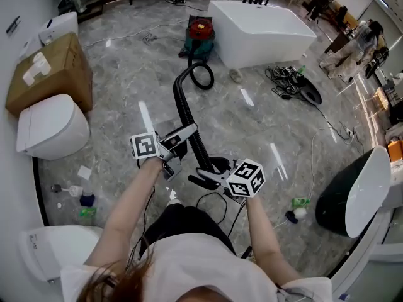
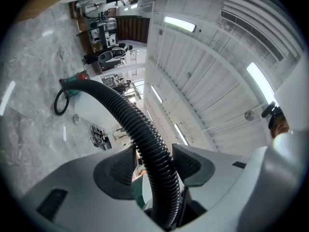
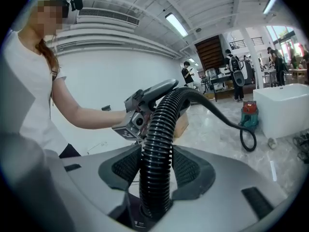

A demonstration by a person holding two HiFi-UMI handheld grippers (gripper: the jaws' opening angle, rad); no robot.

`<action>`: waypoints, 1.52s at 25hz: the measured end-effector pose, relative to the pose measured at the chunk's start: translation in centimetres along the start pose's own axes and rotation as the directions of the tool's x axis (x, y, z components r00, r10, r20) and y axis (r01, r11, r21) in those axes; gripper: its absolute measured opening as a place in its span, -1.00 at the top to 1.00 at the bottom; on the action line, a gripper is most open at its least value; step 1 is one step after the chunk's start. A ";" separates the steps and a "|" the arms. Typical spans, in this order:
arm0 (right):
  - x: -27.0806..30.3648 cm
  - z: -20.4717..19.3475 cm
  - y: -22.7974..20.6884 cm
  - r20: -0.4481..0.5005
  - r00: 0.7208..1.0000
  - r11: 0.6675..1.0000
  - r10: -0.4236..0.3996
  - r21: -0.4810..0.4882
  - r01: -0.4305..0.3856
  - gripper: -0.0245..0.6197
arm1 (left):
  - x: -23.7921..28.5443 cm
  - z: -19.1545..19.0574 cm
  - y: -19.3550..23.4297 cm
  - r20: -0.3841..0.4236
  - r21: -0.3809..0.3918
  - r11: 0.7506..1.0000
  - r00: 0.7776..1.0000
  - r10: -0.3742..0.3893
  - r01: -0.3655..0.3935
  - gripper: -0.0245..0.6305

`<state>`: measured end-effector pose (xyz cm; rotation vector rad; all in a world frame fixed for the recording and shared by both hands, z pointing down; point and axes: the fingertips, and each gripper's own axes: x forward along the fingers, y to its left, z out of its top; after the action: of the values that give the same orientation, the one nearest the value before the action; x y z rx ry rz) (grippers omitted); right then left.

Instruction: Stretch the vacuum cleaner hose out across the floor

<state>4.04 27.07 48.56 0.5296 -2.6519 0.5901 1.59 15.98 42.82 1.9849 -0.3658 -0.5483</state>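
I have an open lane of marble floor [image 1: 239, 137] running forward, just right of the hose [image 1: 187, 109]. The white bathtub [image 1: 261, 43] blocks its far end, and the vacuum cleaner [image 1: 200, 33] sits just beside the tub's left corner. My left side is tight: a toilet [image 1: 50, 128] and a cardboard box [image 1: 50, 71] line the wall, with small bottles [image 1: 85, 200] on the floor near them. On my right, a cable tangle [image 1: 286, 77] and a black-and-white tub [image 1: 359, 197] hem me in.
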 end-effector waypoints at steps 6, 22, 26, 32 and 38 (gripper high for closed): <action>0.2 -0.9 -0.9 0.031 0.999 0.998 -0.043 0.057 0.042 0.33 | 0.3 -0.6 -0.4 -0.078 0.173 0.985 0.996 0.032 -0.018 0.20; -1.5 -1.1 -2.3 0.104 0.993 0.985 -0.061 0.167 0.043 0.33 | -0.6 -2.7 1.6 -0.220 0.377 0.923 0.959 0.178 -0.085 0.20; -2.0 -0.7 -2.9 0.145 0.987 0.976 -0.072 0.216 0.039 0.33 | -0.6 -3.1 1.8 -0.266 0.471 0.879 0.938 0.224 -0.076 0.20; -2.8 0.4 -3.9 0.198 0.974 0.964 -0.107 0.260 0.053 0.33 | -0.3 -3.9 2.1 -0.319 0.580 0.812 0.903 0.288 -0.054 0.20; -2.8 1.1 -3.6 0.224 0.968 0.961 -0.111 0.273 0.047 0.33 | -0.6 -5.0 2.3 -0.348 0.674 0.739 0.875 0.336 -0.015 0.20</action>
<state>7.69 24.28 47.64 0.8276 -2.7720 0.9177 3.65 19.03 47.01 2.6327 -0.4969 0.2358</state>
